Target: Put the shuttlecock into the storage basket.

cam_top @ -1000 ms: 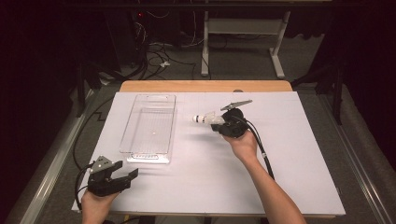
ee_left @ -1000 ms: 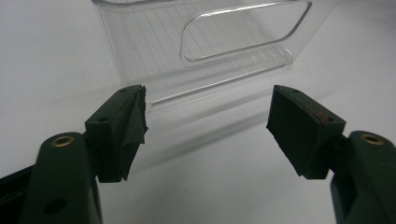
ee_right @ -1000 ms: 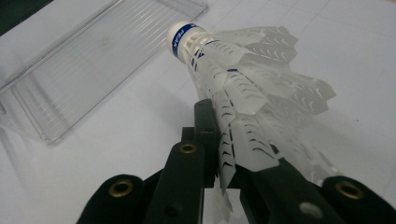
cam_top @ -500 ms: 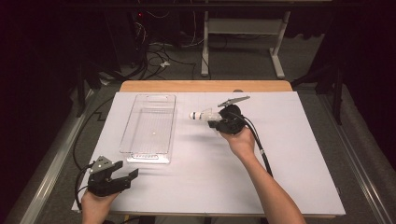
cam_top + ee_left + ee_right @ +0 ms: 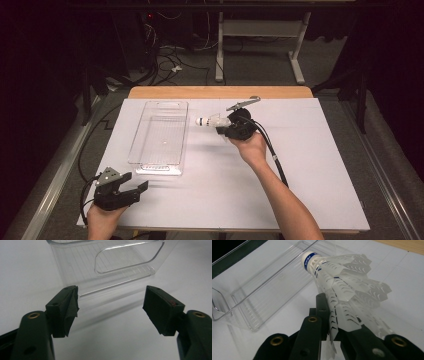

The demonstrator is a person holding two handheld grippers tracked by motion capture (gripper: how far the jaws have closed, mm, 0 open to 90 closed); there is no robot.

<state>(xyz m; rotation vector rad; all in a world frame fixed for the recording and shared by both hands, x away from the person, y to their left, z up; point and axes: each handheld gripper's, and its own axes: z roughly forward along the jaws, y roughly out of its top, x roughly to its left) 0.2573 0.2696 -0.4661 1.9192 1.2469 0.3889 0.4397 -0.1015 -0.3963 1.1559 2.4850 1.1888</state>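
A white feathered shuttlecock (image 5: 210,120) (image 5: 342,280) with a blue band on its cork sticks out leftward from my right gripper (image 5: 226,127) (image 5: 332,315), whose jaws are shut on its feather skirt. The cork hangs just right of the clear plastic tray (image 5: 160,135) (image 5: 262,292), near its far end, above the white table sheet. My left gripper (image 5: 137,192) (image 5: 110,307) rests at the near left corner of the table, jaws open with nothing between them. It faces the tray's near end wall (image 5: 105,262) with the handle cutout.
The white sheet (image 5: 310,165) covers the table, with a wooden edge (image 5: 220,92) at the back. A black cable (image 5: 272,155) trails from the right gripper along the forearm. Beyond the table, the dark floor holds a white table frame (image 5: 260,45) and tangled cables (image 5: 165,65).
My right gripper has carried the shuttlecock a little to the left, toward the tray. The left gripper has stayed where it was.
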